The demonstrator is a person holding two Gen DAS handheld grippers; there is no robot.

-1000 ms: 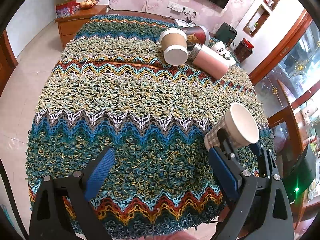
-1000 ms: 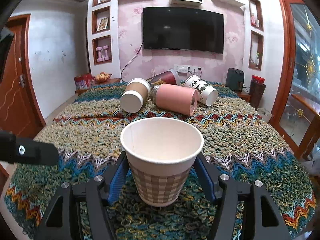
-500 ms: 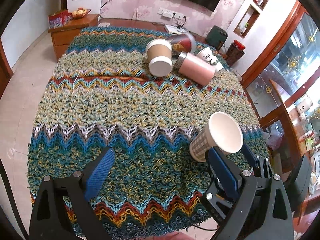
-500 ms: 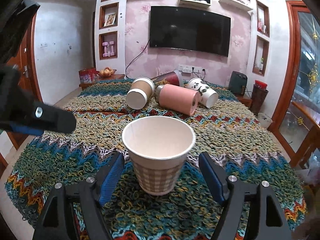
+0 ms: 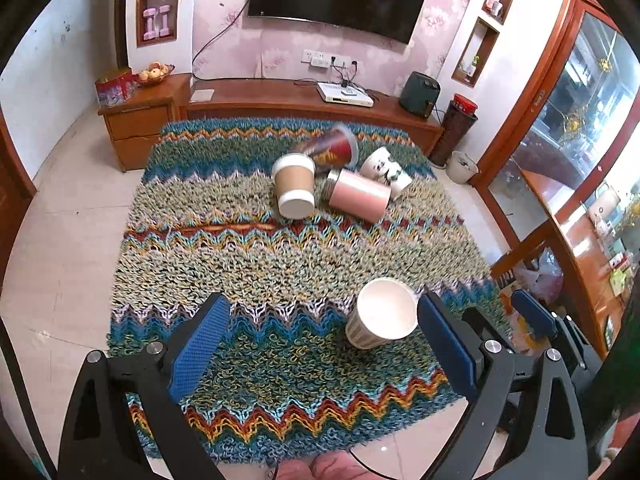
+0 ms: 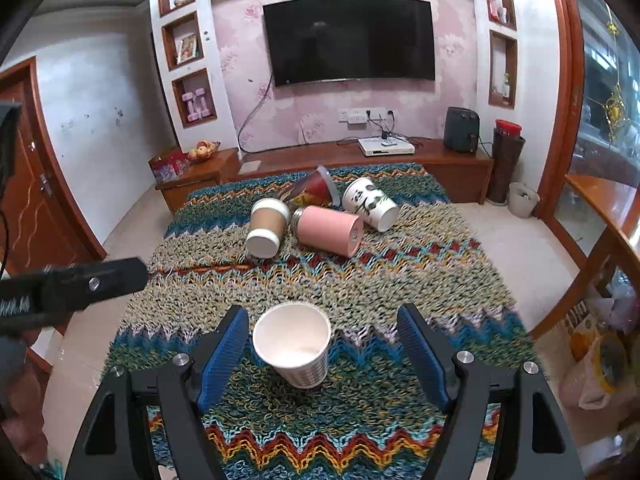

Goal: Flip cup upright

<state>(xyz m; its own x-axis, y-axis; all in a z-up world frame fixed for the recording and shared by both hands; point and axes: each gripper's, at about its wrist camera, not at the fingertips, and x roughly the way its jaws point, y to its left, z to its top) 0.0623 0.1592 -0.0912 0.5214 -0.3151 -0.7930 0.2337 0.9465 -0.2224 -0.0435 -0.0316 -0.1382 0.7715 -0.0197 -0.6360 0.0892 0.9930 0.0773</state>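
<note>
A checked paper cup (image 6: 294, 350) stands upright, mouth up, on the zigzag knitted cloth (image 6: 360, 288) near the table's front edge. It also shows in the left wrist view (image 5: 382, 314). My right gripper (image 6: 322, 354) is open, pulled back above the cup, its blue pads apart from the cup's sides. My left gripper (image 5: 320, 346) is open and empty, raised above the front of the table, with the cup near its right finger.
Several cups lie on their sides at the back: a brown paper cup (image 6: 266, 226), a pink tumbler (image 6: 328, 230), a panda mug (image 6: 370, 203) and a red cup (image 6: 314, 189). A wooden TV cabinet (image 6: 340, 156) stands behind the table.
My right gripper opened, let go of the paper cup and pulled up and back. The cup now stands free. My left gripper rose and backed away too.
</note>
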